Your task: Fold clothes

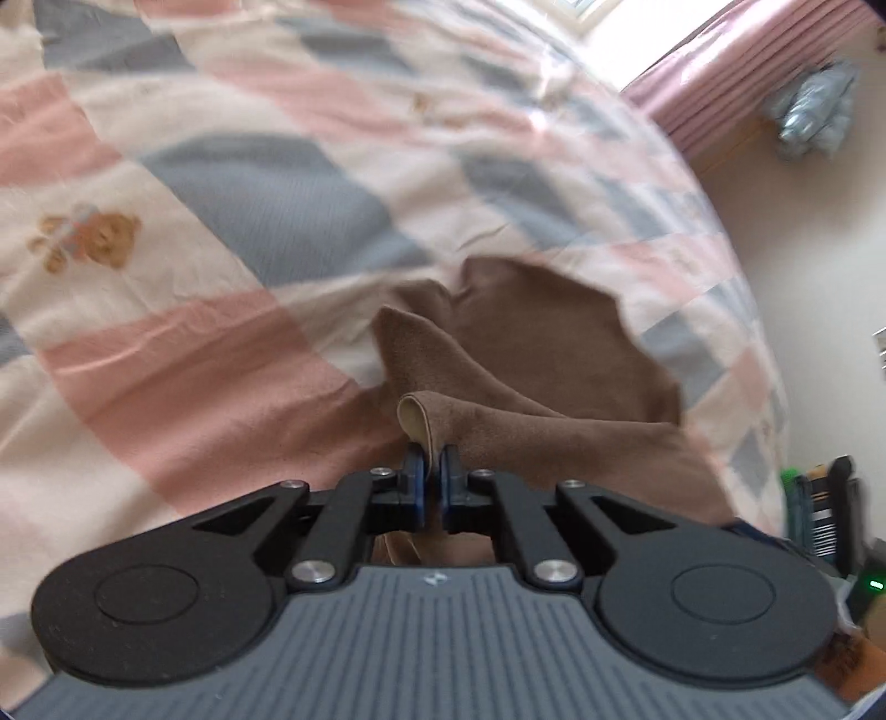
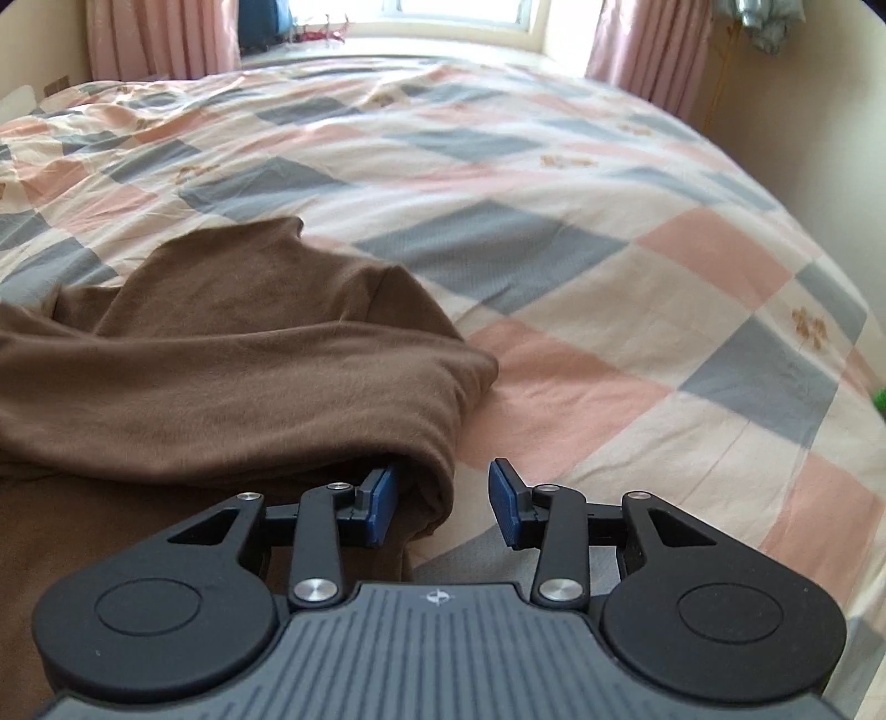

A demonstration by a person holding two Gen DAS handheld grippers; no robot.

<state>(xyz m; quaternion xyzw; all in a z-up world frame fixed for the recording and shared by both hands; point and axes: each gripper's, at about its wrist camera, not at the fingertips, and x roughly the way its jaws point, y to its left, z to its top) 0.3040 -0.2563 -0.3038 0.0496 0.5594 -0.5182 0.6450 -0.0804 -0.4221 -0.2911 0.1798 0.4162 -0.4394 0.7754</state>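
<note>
Left side first: our left gripper (image 1: 433, 462) has its blue pads pressed together on a fold of the brown garment (image 1: 531, 354). The pinched edge curls up over the pads and shows a paler inner side. From there the cloth runs away to the right and up, rumpled, onto the checked quilt (image 1: 166, 343), which is pink, grey and cream. A teddy bear print (image 1: 83, 241) sits on a cream square at far left. The left view is motion-blurred, so fine detail is poor.

Moving right: our right gripper (image 2: 443, 501) has its jaws spread, not gripping. In that view the brown garment (image 2: 232, 354) lies bunched over the left half, on the quilt (image 2: 609, 332). A rolled fold of it hangs between the pads. It touches or covers the left pad (image 2: 382, 501); the right pad (image 2: 506, 498) stands clear of the fabric, over bare quilt.

Further back: pink curtains (image 2: 648, 50) flank a bright window (image 2: 443, 11) beyond the bed.
</note>
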